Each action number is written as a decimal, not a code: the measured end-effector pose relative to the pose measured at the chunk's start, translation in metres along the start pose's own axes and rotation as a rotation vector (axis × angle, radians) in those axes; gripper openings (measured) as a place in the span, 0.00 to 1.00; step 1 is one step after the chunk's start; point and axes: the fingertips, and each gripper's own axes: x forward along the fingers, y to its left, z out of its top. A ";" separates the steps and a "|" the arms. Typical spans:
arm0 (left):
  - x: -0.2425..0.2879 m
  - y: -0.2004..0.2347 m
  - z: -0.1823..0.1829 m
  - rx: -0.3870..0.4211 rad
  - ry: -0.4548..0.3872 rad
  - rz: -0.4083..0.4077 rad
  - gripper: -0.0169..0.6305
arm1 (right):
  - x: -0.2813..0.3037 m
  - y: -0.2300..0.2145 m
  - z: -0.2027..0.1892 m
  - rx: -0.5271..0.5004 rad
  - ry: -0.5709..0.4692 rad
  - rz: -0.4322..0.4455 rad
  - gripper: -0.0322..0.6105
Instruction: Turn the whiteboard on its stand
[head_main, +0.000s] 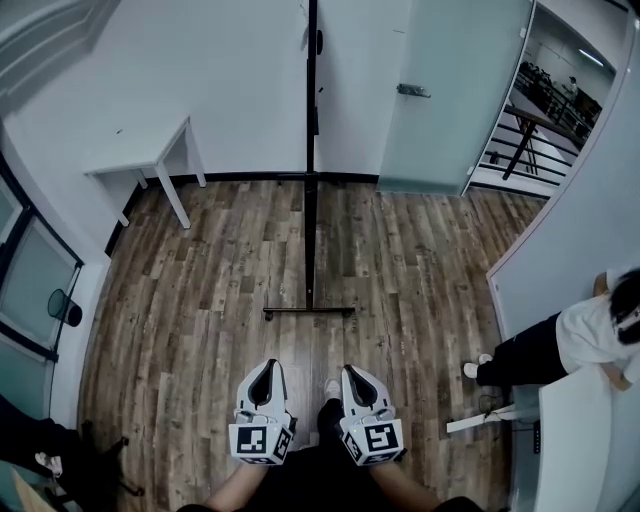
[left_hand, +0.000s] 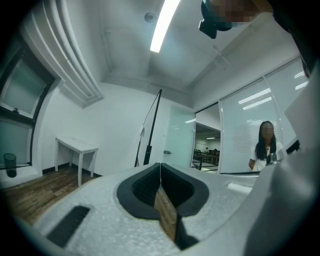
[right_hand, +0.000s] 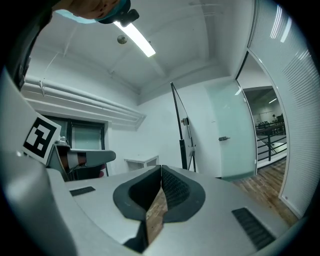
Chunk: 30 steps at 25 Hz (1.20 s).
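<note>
– Tongs: how many, and how do they stand?

– Two. The left tongs (head_main: 266, 365) and the right tongs (head_main: 350, 370) sit side by side. Each pair is pinched fully together with nothing between its tips. Both point toward the whiteboard (head_main: 311, 120).

– And the board itself?

– One whiteboard, seen edge-on as a thin dark line, upright on its stand (head_main: 310, 312). The stand's foot bar lies across the wooden floor (head_main: 200, 290), a little ahead of the two pairs of tips and not touching them. The board's far end is near the white wall.

– What's around it?

– Left of the whiteboard, one small white table (head_main: 150, 160) stands against that wall. Just right of the whiteboard is one frosted glass door (head_main: 450, 90) with a handle. Farther right, well apart from the whiteboard, one person (head_main: 560, 345) in a white top and dark trousers stands on the floor.
</note>
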 end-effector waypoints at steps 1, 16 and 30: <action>0.015 0.000 0.001 0.002 -0.003 0.001 0.05 | 0.011 -0.009 0.003 -0.003 0.001 0.003 0.07; 0.216 0.005 -0.015 0.006 0.046 0.009 0.05 | 0.137 -0.129 0.035 -0.011 0.030 -0.004 0.07; 0.384 0.029 -0.047 0.035 0.094 0.025 0.26 | 0.239 -0.208 0.035 -0.001 0.070 0.037 0.07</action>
